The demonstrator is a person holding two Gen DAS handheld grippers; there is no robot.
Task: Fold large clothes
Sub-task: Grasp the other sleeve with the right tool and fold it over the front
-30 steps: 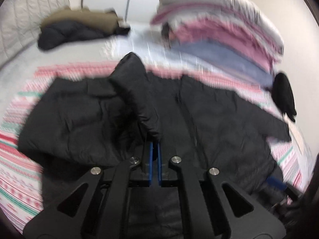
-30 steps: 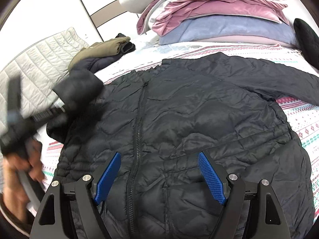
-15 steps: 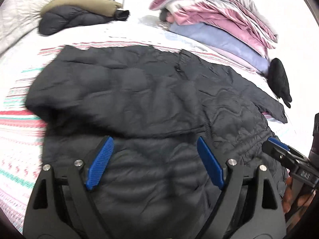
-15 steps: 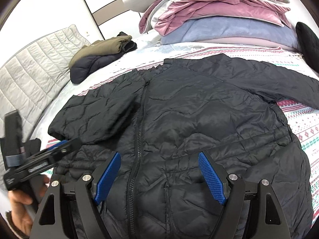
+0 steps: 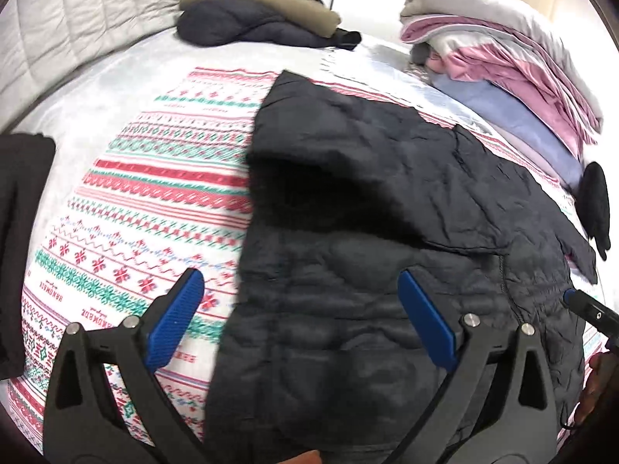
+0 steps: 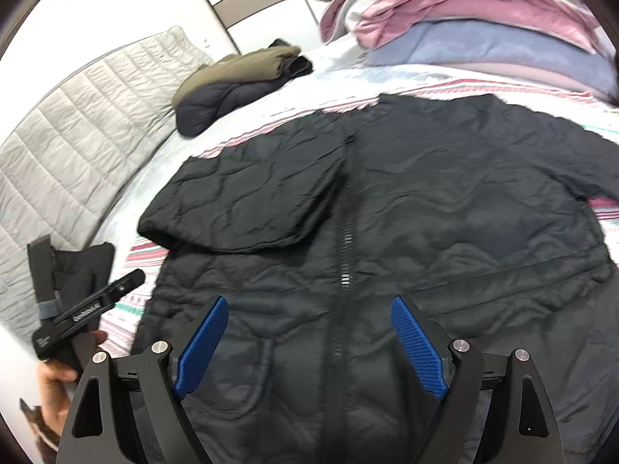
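Note:
A black quilted jacket (image 5: pixel 387 239) lies front up on a patterned blanket (image 5: pixel 154 193), zipper (image 6: pixel 346 251) closed. One sleeve (image 6: pixel 251 205) is folded across its chest. My left gripper (image 5: pixel 298 276) hovers over the jacket's side edge, half above the blanket. Its jaws are opening and nothing is pinched between them. It also shows in the right wrist view as the left gripper (image 6: pixel 89 309) in a hand beside the jacket. My right gripper (image 6: pixel 309 301) hangs over the lower front, astride the zipper. Its jaws are opening too, with no cloth between the pads.
Folded olive and dark jackets (image 5: pixel 251 19) lie at the far side of the bed. A stack of pink, grey and blue bedding (image 5: pixel 503 58) fills the far right. A small black item (image 5: pixel 595 201) lies beside it, and a dark cloth (image 5: pixel 19 232) at the left edge. A quilted headboard (image 6: pixel 77 123) lines the left.
The left gripper let go of the sleeve, which now lies folded over the chest. It opened wide and moved to the jacket's side edge. The right gripper shifted a little and widened.

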